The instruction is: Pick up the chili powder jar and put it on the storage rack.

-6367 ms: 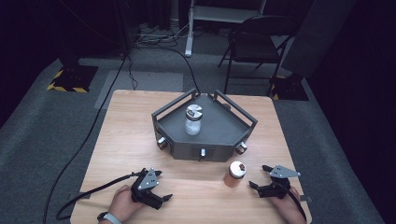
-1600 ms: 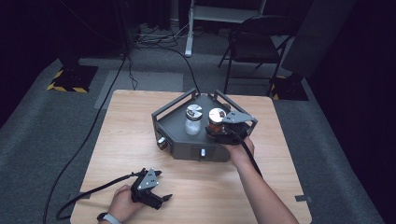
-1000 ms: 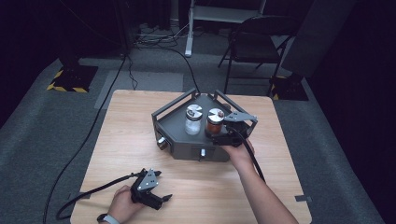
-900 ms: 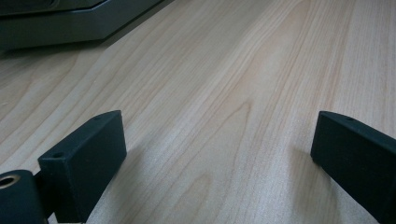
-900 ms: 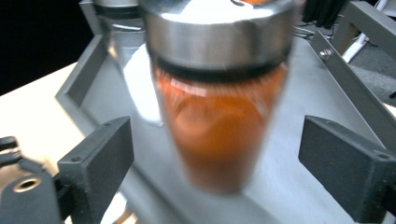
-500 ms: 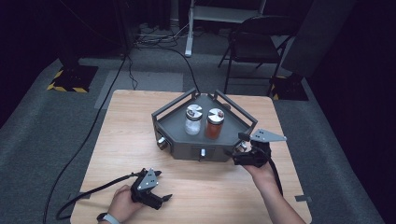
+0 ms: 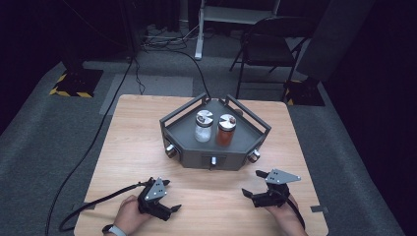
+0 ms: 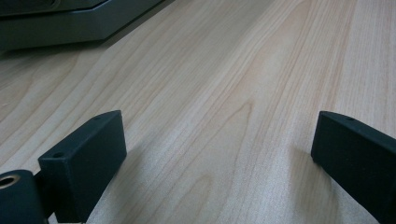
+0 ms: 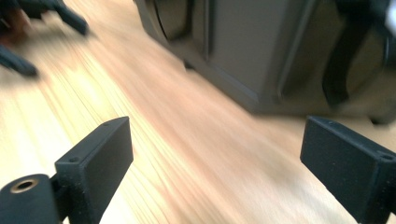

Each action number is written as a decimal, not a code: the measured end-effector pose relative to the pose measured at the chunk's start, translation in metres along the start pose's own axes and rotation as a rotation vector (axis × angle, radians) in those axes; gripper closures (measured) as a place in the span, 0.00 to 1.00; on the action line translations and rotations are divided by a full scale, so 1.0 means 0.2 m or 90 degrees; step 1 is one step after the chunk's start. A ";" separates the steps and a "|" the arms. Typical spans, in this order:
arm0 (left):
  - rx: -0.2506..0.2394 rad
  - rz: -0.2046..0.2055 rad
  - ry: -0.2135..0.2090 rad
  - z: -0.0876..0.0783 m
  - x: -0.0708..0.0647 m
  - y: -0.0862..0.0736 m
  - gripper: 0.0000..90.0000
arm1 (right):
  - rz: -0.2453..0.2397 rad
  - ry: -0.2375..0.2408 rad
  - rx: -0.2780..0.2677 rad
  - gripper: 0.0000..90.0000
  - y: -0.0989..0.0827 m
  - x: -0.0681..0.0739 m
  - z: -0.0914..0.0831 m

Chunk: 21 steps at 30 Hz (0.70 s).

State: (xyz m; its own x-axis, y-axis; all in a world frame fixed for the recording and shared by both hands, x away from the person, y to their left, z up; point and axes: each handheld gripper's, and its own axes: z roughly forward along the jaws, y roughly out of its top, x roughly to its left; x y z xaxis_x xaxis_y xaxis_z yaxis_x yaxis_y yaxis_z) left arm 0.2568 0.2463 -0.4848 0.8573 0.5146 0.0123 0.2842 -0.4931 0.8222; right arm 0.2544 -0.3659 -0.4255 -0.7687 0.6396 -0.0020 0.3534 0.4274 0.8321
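Your left gripper (image 7: 164, 196) and right gripper (image 7: 253, 186) both rest wide open on the table (image 7: 123, 147), holding nothing. At 12 o'clock, the red jar (image 7: 226, 130) stands in the grey tray (image 7: 216, 157), just beside the white jar (image 7: 203, 126). That step looks done; next needs a new thing.

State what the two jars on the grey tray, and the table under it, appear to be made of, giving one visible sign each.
Clear jar with pale contents: probably glass, see-through, shiny metal-looking lid. Clear jar with reddish-brown contents: likewise. Light wooden table: wood or wood-look laminate, matt, with grain lines showing.
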 end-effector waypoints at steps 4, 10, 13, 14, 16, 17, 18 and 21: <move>0.000 0.000 0.000 0.00 0.00 0.00 0.03 | -0.009 -0.007 0.029 0.11 -0.05 -0.01 0.03; 0.001 0.004 -0.004 0.00 0.00 0.00 0.03 | 0.012 0.005 0.037 0.11 -0.10 -0.04 0.06; 0.001 0.004 -0.004 0.00 0.00 0.00 0.03 | 0.004 0.001 0.049 0.11 -0.11 -0.03 0.09; 0.001 0.004 -0.004 0.00 0.00 0.00 0.03 | -0.004 -0.002 0.056 0.11 -0.11 -0.02 0.10; 0.001 0.004 -0.004 0.00 0.00 0.00 0.03 | -0.010 -0.002 0.063 0.10 -0.12 -0.01 0.13; 0.001 0.004 -0.004 0.00 0.00 0.00 0.03 | -0.006 0.003 0.044 0.08 -0.16 -0.01 0.15; 0.001 0.004 -0.004 0.00 0.00 0.00 0.03 | -0.012 0.004 0.014 0.07 -0.21 0.00 0.16; 0.000 0.004 -0.005 0.00 0.00 0.00 0.03 | -0.023 0.020 0.000 0.08 -0.24 -0.02 0.17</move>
State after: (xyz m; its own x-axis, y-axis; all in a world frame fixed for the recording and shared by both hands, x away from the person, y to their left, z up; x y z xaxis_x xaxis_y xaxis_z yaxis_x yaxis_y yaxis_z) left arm 0.2567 0.2469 -0.4848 0.8625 0.5059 0.0134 0.2786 -0.4968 0.8219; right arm 0.2580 -0.3670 -0.4832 -0.7979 0.6026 -0.0146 0.3251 0.4505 0.8315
